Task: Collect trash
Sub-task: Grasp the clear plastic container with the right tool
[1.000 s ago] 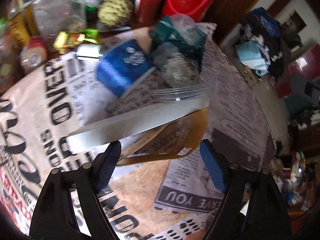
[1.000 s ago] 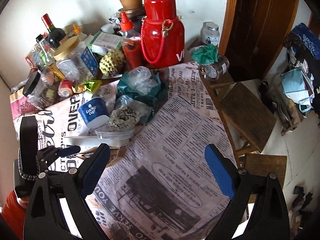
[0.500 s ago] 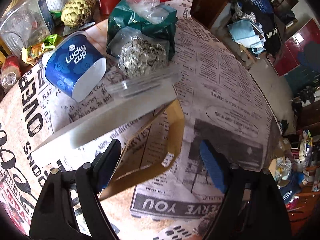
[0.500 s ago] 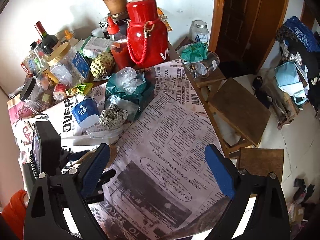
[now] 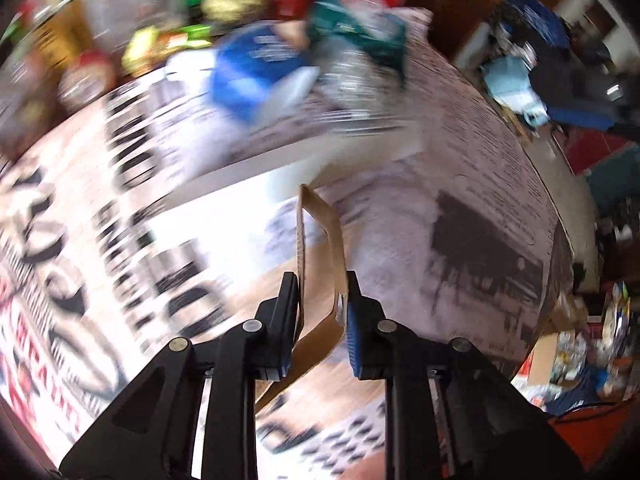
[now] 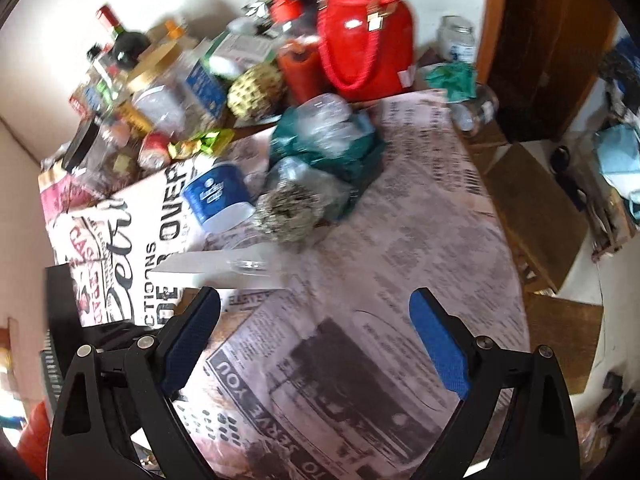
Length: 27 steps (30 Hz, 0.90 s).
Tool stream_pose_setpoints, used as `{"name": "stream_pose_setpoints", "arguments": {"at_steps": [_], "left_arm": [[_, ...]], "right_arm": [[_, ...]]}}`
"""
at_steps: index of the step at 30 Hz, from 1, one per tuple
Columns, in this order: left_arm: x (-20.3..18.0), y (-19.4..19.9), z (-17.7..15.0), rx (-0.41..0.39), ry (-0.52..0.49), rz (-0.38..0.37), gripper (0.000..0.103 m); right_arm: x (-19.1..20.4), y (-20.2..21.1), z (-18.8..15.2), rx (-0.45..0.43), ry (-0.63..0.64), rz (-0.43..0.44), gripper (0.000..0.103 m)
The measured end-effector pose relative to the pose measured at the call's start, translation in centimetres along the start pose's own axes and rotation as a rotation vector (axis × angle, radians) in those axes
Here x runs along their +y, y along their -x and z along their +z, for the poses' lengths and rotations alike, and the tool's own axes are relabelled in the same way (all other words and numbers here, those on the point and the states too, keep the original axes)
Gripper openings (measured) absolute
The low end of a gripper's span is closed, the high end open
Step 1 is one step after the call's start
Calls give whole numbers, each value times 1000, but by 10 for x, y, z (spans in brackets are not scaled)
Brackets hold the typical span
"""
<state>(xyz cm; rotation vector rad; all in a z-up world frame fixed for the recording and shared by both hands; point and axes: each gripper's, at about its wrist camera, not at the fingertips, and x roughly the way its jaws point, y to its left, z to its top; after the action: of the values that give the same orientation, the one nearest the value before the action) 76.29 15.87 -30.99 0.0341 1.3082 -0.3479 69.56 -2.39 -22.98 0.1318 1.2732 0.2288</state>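
Observation:
My left gripper [image 5: 322, 292] points down at the newspaper-covered table [image 5: 480, 200]. Its jaws are closing, and both pads press a folded piece of brown cardboard [image 5: 320, 232] that stands on edge between them. Just beyond it lies a long white flat piece [image 5: 280, 164], then a blue paper cup [image 5: 256, 72] on its side, a crumpled foil ball [image 6: 286, 214] and a green bag [image 6: 324, 144] with clear plastic in it. My right gripper [image 6: 314, 308] hangs open over bare newspaper with nothing between its fingers. The left view is badly blurred.
Along the back of the table stand a red flask [image 6: 364, 36], a sauce bottle, a wine bottle [image 6: 120, 36], plastic jars and a scaly green fruit [image 6: 256, 88]. A wooden stool [image 6: 536, 208] stands to the right of the table's edge, with clutter on the floor beyond.
The left jaws have closed from wide open onto the brown cardboard, which now stands folded between them. Both cameras have shifted and the pictures have blurred.

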Motion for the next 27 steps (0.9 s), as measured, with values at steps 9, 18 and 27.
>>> {"name": "stream_pose_setpoints", "arguments": {"at_steps": [9, 18, 27], "left_arm": [[79, 59, -32, -104, 238, 138, 19], [107, 94, -34, -192, 289, 181, 19], [91, 86, -21, -193, 236, 179, 19]], "right_arm": [[16, -52, 19, 59, 12, -22, 93], [-7, -78, 10, 104, -71, -87, 52], [0, -89, -6, 73, -47, -37, 5]]}}
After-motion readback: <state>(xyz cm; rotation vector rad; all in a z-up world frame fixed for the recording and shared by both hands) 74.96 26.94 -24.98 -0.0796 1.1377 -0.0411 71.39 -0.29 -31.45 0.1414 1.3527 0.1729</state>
